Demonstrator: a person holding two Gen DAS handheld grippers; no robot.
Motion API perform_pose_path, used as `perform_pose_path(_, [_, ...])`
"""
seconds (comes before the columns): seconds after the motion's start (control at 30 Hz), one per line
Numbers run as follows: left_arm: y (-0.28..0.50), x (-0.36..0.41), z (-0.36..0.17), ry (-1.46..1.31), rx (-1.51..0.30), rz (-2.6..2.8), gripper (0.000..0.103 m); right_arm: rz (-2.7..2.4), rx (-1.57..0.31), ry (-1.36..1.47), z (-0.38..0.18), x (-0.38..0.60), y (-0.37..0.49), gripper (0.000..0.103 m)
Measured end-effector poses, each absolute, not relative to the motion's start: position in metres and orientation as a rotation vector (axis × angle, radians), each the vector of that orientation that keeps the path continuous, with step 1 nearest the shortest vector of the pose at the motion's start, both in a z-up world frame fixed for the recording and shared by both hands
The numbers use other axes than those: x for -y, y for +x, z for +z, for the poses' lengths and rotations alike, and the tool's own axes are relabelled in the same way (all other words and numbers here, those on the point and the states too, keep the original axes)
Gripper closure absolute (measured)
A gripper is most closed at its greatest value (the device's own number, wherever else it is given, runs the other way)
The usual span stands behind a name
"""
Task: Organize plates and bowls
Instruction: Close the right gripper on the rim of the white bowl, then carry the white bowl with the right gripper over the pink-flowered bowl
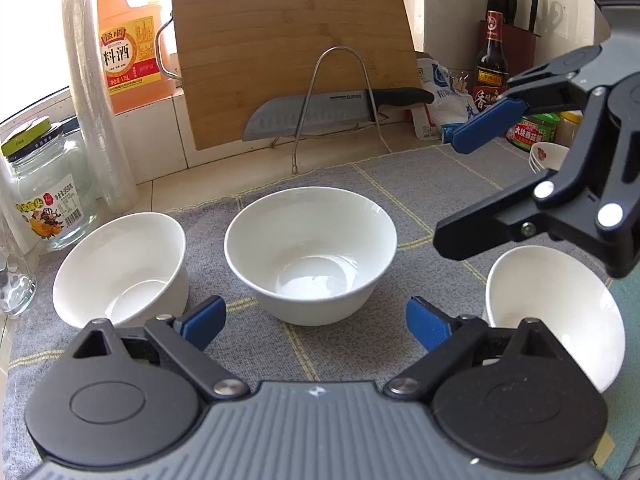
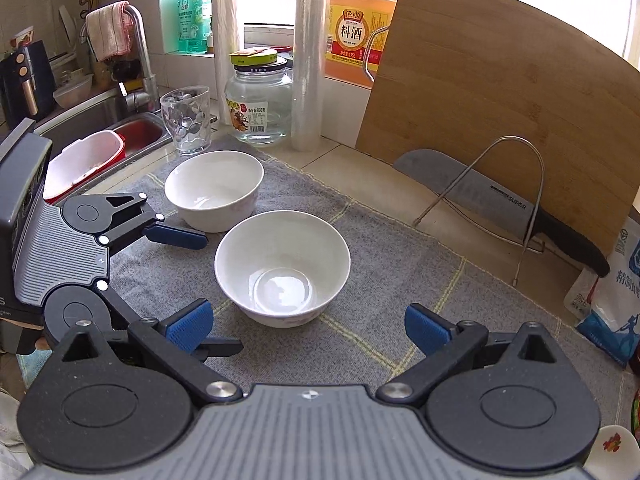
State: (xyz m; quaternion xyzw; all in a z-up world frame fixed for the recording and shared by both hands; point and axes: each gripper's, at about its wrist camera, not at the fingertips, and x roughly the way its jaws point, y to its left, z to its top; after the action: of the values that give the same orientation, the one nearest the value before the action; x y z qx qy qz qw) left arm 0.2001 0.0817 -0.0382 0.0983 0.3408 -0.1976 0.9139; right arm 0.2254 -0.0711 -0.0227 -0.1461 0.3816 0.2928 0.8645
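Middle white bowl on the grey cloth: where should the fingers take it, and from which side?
Grip the middle bowl by its thin near rim, coming from above: one finger inside, one outside. It stands upright and empty, and its flared wall looks too wide to span.

Bare grey mat (image 1: pixel 340 360) at lower centre lies open before the middle bowl (image 1: pixel 310 256). Flanking bowls at left (image 1: pixel 120 268) and right (image 1: pixel 556 308) narrow the sides; the cutting board (image 1: pixel 292 52) blocks the top.
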Motion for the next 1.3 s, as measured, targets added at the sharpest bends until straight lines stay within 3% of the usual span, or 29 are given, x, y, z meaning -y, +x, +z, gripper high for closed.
perform_pose_path(0.53, [0.214,-0.073,-0.051,0.194,-0.704,-0.383,0.009,0.763,-0.916,-0.279,-0.052,0.045,0.295,0.001])
perform_pose_path(0.7, [0.215,-0.075,-0.051,0.188,-0.699,-0.393,0.01,0.787,-0.947,-0.259,-0.059,0.041,0.307,0.006])
perform_pose_path(0.83, [0.216,-0.074,-0.052,0.198,-0.694,-0.398,0.019,0.791,-0.955,-0.265,-0.061,0.037,0.31,0.009])
perform_pose_path(1.0, [0.217,-0.075,-0.051,0.198,-0.693,-0.402,0.019,0.811,-0.968,-0.264,-0.063,0.033,0.311,0.013])
perform_pose_path(1.3, [0.219,-0.075,-0.05,0.194,-0.704,-0.407,0.019,0.813,-0.99,-0.228,-0.063,0.033,0.315,0.013])
